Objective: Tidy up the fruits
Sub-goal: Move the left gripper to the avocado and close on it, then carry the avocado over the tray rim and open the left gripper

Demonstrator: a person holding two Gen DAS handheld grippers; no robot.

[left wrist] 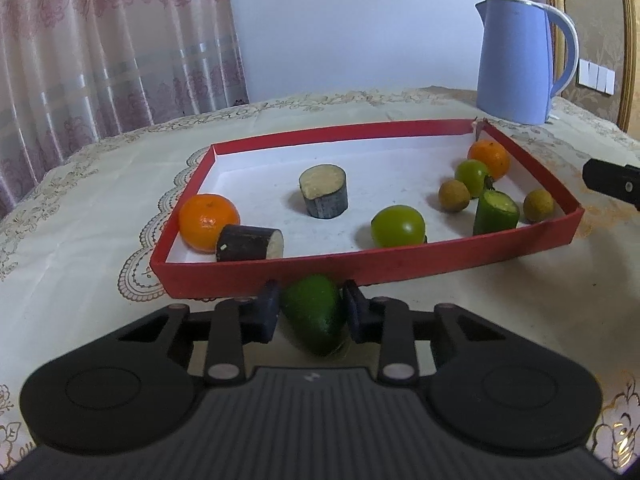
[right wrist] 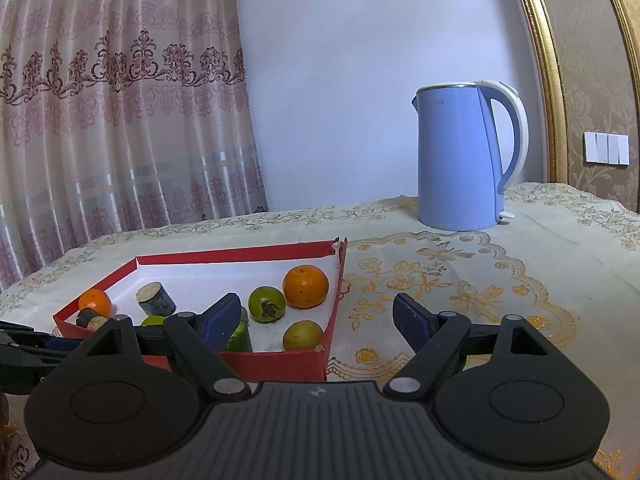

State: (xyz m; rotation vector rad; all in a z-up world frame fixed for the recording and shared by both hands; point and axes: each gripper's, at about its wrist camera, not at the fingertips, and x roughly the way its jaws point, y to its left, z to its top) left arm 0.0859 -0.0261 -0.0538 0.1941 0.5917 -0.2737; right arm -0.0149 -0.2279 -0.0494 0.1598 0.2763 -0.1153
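My left hand-held gripper is clamped on a dark green avocado-shaped fruit.
It sits on the surface just outside the near wall of the shallow red cardboard tray; my right hand-held gripper hangs with jaws apart over the tray's right near corner, holding nothing.

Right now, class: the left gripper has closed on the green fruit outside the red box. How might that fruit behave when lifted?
The green fruit tapers, so it may slip between the left gripper's pads. Its glossy skin suggests little friction. Set down, its rounded body would probably roll.
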